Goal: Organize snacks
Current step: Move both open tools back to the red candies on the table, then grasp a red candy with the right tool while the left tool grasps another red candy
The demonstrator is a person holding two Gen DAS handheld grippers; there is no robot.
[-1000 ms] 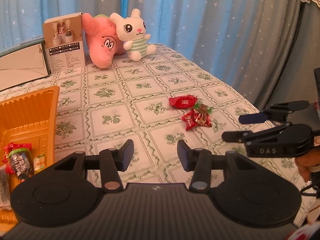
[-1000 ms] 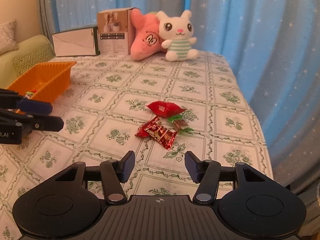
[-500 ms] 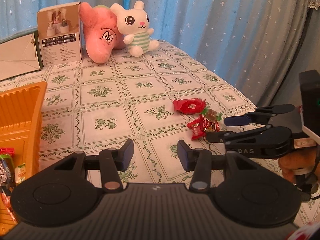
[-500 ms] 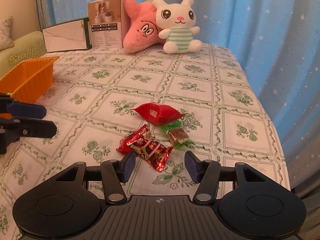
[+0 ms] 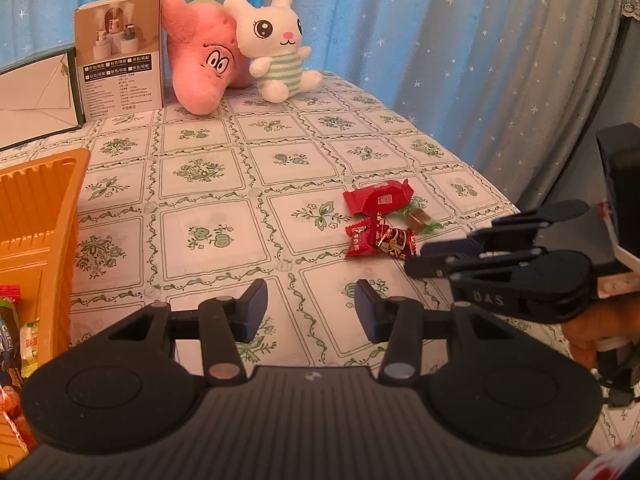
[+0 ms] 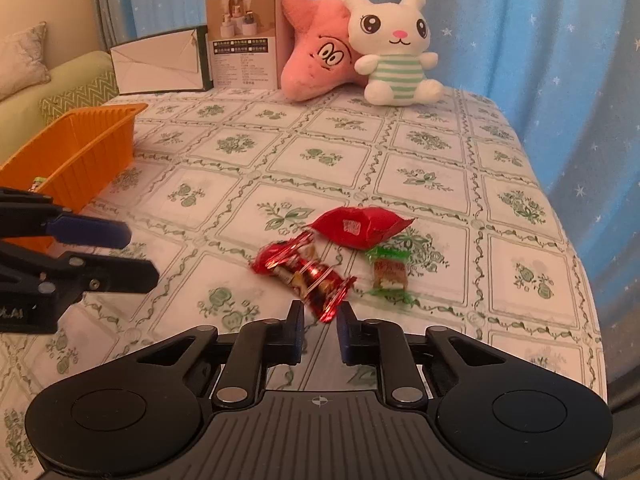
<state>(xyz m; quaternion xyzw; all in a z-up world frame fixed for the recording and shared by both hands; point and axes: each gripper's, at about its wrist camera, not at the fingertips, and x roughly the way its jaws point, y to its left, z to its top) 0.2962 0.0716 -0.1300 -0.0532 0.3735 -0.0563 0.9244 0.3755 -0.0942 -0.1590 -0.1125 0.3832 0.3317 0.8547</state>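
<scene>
The right gripper has just been closing; the crinkled end of a shiny red foil candy is caught between its nearly shut fingers, near the table's right edge. The left gripper is held half open, empty.

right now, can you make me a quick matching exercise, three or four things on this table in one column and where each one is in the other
Things:
1. shiny red candy wrapper
2. orange basket
3. white bunny plush
4. green-wrapped candy

Places:
a. far end of the table, by the curtain
b. left side of the table, snacks inside
c. corner between the right gripper's fingertips
d. lying just right of the shiny red one

Pairs: 1-c, 2-b, 3-a, 4-d
</scene>
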